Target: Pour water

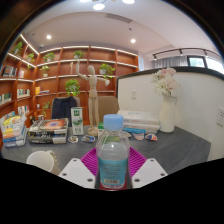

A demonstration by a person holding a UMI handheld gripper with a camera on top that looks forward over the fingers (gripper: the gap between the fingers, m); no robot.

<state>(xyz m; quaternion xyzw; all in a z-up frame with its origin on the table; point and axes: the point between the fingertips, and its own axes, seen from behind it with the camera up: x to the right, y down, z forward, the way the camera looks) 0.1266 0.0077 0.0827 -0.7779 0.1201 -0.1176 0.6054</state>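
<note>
I count one bottle (113, 155), one vase (167, 112) of flowers, one white bowl (41, 160), one green carton (77, 121) and one wooden mannequin (93, 98) on my table (180, 148).

Flower vase (167, 100) on grey table (180, 150), books (47, 130), shelves w/ plants (75, 70), wooden mannequin (93, 100)
</note>
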